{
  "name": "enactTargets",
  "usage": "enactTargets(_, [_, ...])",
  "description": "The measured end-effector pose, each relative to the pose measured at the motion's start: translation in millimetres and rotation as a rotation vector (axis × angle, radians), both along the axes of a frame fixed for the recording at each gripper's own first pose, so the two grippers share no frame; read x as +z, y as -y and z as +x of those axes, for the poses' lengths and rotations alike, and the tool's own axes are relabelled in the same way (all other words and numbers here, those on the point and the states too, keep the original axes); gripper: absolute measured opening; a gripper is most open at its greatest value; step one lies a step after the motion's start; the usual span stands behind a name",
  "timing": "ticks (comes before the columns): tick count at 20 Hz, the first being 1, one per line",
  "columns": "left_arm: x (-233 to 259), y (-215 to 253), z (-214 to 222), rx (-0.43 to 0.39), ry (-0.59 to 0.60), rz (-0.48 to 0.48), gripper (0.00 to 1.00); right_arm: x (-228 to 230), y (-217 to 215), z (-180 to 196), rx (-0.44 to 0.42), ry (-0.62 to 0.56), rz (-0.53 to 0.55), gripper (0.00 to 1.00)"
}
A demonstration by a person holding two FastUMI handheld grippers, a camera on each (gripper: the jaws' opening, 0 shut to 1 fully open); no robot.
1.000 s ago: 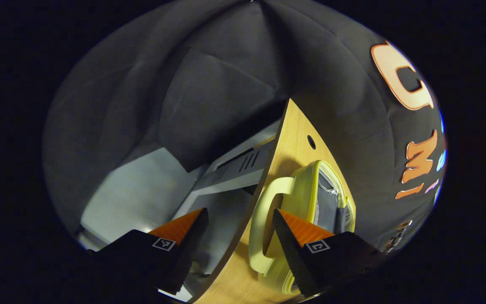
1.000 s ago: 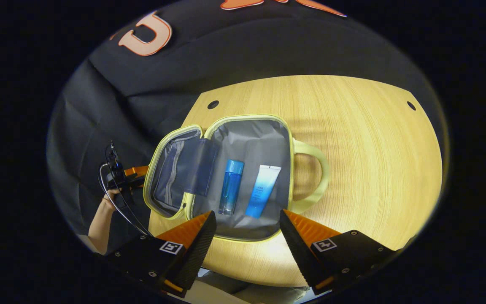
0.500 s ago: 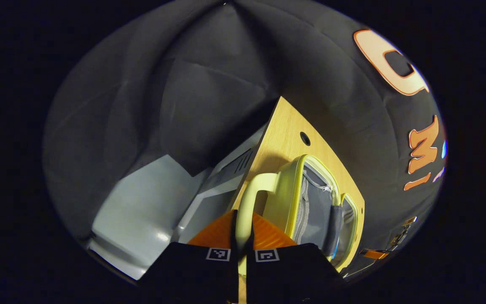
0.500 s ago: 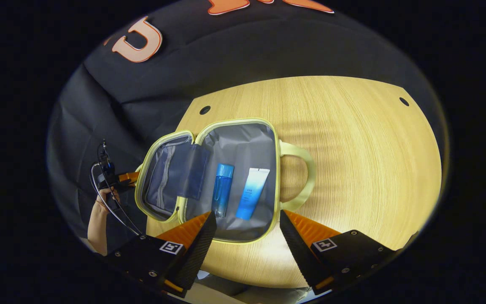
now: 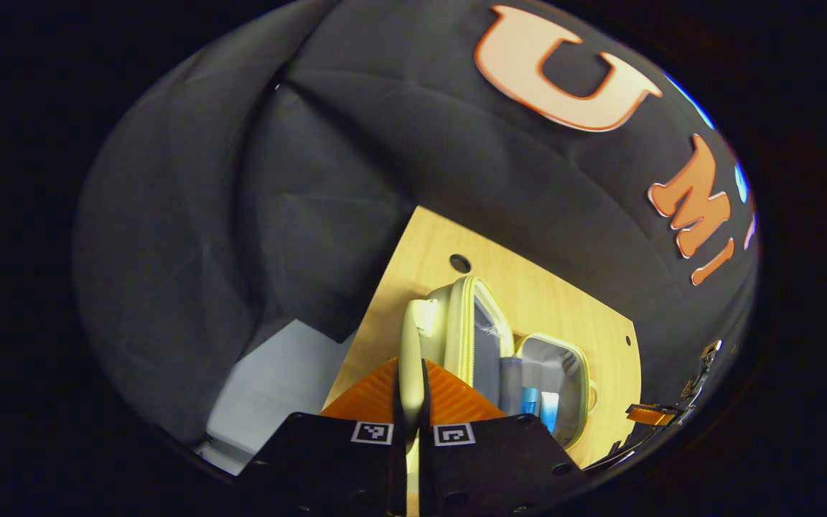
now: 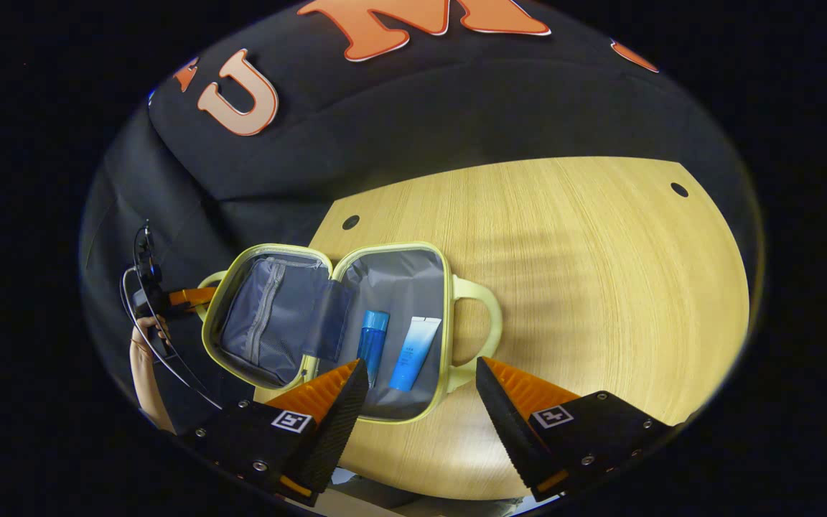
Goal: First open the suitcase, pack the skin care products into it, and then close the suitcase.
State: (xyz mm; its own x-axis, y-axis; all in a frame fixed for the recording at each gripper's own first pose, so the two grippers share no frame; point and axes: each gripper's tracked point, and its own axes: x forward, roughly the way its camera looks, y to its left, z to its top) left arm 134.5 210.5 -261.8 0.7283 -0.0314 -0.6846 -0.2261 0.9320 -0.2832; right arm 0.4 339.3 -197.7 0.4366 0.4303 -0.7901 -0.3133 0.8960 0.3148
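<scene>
On the table (image 6: pixel 586 287), pale wood with straight grain and round holes near its far edge, I see the suitcase (image 6: pixel 399 287) lying open. It is a small soft case, rounded at the corners, with a yellow-green shell, matching piping and a smooth grey fabric lining. Its base half sits flat on the wood. Its lid (image 6: pixel 263 323), to the base's left in the right gripper view, is raised off the table and carries a grey zip pocket. A grey fabric strap bridges the hinge between lid and base.

Inside the base lie two products side by side, apart from each other. The bottle (image 6: pixel 371 337) is a slim blue cylinder with a lighter cap, nearer the hinge. The tube (image 6: pixel 415 343) is flat, white at the cap end and blue toward the tail, nearer the base's handle (image 6: pixel 482 323), a thick looped grip.

My left gripper (image 5: pixel 409 409) is clamped on the lid's handle (image 5: pixel 409 345), both ribbed fingers pressing the loop edge-on. In the right gripper view I see that gripper (image 6: pixel 184 296) at the lid's far side, with a hand (image 6: pixel 146 334) and cables.

My right gripper (image 6: pixel 421 373) hangs with fingers wide apart near the base's front rim, gripping nothing.
</scene>
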Motion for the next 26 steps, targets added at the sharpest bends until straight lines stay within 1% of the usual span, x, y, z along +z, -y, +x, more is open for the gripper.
enactTargets(2, [32,41,3,-0.028,0.039,0.071,0.06,9,20,9,0.004,0.009,0.02,0.95])
enactTargets(5, [62,90,7,-0.048,0.068,0.154,0.06,17,50,17,0.01,0.019,0.048,0.96])
enactTargets(6, [73,113,7,-0.056,0.07,0.196,0.06,21,70,21,0.018,0.023,0.053,0.96])
enactTargets(7, [78,133,7,-0.057,0.063,0.244,0.07,24,83,23,0.02,0.022,0.053,0.96])
enactTargets(8, [83,155,7,-0.059,0.052,0.291,0.06,28,97,25,0.024,0.025,0.065,0.96])
enactTargets(12, [86,234,14,-0.075,0.032,0.378,0.06,36,148,32,0.03,0.042,0.078,0.96])
enactTargets(14, [80,275,22,-0.097,0.019,0.398,0.06,36,172,35,0.027,0.035,0.085,0.96])
enactTargets(16, [60,317,31,-0.131,-0.005,0.414,0.06,39,201,36,0.004,0.019,0.112,0.95])
enactTargets(19, [29,365,44,-0.173,-0.054,0.44,0.06,34,244,42,-0.032,0.025,0.095,0.96])
enactTargets(24, [-26,419,54,-0.229,-0.123,0.44,0.07,12,301,37,-0.077,-0.007,0.069,0.96])
enactTargets(26, [-43,427,60,-0.246,-0.15,0.443,0.07,8,310,35,-0.084,-0.013,0.061,0.96])
